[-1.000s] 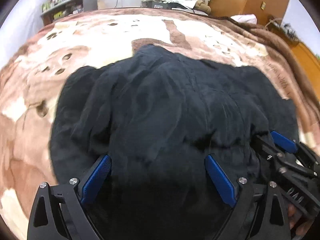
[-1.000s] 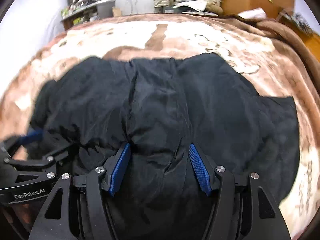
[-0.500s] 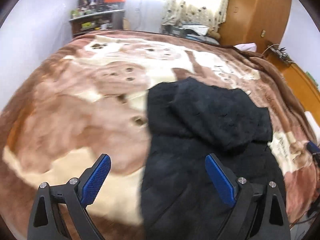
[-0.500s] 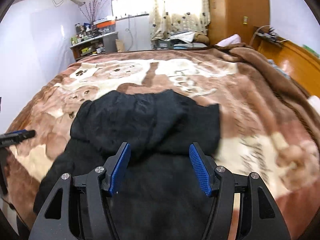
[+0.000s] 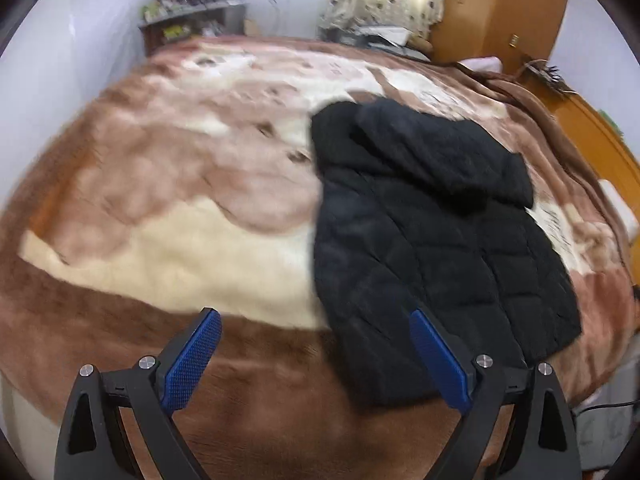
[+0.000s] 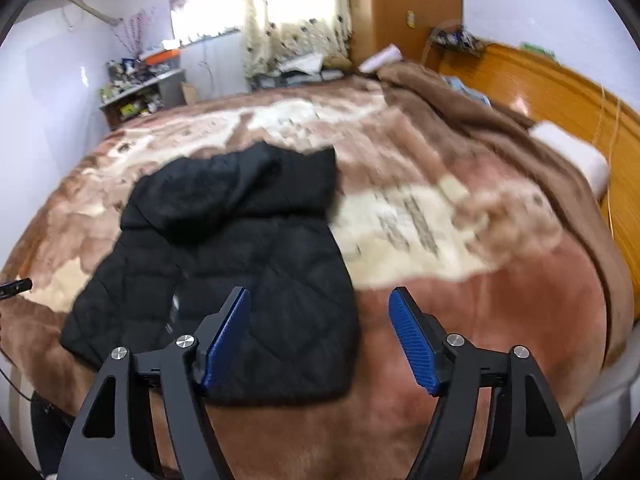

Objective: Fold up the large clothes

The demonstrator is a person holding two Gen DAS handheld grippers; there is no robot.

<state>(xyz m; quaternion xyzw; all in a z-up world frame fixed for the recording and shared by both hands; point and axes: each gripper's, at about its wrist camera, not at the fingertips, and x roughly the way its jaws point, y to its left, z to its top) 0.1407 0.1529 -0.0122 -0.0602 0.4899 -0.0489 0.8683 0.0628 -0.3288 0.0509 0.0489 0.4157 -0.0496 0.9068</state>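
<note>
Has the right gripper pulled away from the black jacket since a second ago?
Yes. The right gripper has backed off and risen; the black jacket now lies small on the blanket, jaws just opening, empty.

Jacket (image 5: pixel 432 240): black, diamond-quilted stitching. Blanket (image 5: pixel 180 208) on bed: brown and tan with cream patches, dark paw-like spots. Left hand-held gripper (image 5: pixel 316 356): black frame, blue textured pads. Curtain (image 6: pixel 296 12): cream, dark-dotted. Headboard (image 6: pixel 560 96): orange wood.

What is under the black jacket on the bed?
The black jacket lies on a brown and cream blanket. Whatever is beneath its folded layers is covered.
</note>
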